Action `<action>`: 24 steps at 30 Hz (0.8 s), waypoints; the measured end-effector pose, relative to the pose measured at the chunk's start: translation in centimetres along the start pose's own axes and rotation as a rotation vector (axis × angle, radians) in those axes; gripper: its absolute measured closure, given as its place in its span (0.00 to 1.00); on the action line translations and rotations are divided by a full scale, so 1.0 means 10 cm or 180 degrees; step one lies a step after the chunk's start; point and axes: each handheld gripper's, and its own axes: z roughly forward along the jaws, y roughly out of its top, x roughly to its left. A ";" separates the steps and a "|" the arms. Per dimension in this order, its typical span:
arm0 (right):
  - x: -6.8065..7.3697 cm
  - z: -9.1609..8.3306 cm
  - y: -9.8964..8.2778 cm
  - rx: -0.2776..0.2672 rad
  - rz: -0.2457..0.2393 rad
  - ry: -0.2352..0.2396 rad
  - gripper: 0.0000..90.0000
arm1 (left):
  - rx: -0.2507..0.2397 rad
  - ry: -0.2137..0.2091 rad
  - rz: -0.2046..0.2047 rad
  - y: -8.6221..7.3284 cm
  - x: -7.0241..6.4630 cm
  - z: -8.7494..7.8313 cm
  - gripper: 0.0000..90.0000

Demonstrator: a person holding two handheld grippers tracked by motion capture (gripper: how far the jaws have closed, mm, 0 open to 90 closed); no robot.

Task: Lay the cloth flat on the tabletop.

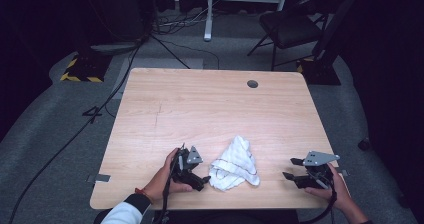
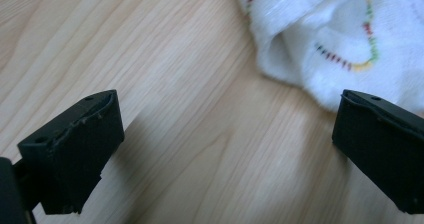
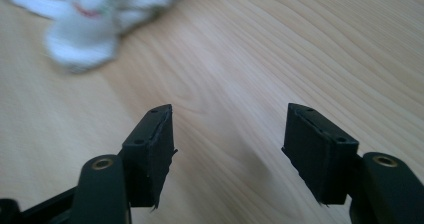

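A crumpled white towel (image 1: 234, 164) with thin coloured stripes lies near the front edge of the wooden table (image 1: 200, 109). My left gripper (image 1: 203, 176) sits low on the table just left of the towel, open, with bare wood between its jaws. In the left gripper view the towel (image 2: 340, 29) lies just ahead of the right jaw, and the left gripper (image 2: 227, 104) holds nothing. My right gripper (image 1: 291, 168) is open at the front right, well clear of the towel. In the right gripper view the towel (image 3: 85, 14) is blurred at the far upper left beyond the open right gripper (image 3: 230, 111).
A round cable hole (image 1: 252, 84) is near the table's far edge. Beyond the table stand a black chair (image 1: 290, 29), a white frame leg (image 1: 208, 14) and cables on the grey floor. The table's front edge runs close below both hands.
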 end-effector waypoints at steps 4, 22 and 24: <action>0.25 0.06 0.22 -0.0019 -0.0264 0.0225 0.44 | 0.0003 -0.0044 0.0048 0.08 -0.05 0.07 0.00; 0.66 0.49 0.43 0.0129 -0.0831 0.0306 0.61 | -0.0076 -0.0143 0.0158 0.17 -0.07 0.13 0.09; 0.64 0.49 0.43 0.0126 -0.0834 0.0264 0.69 | -0.0109 -0.0157 0.0169 0.17 -0.06 0.12 0.18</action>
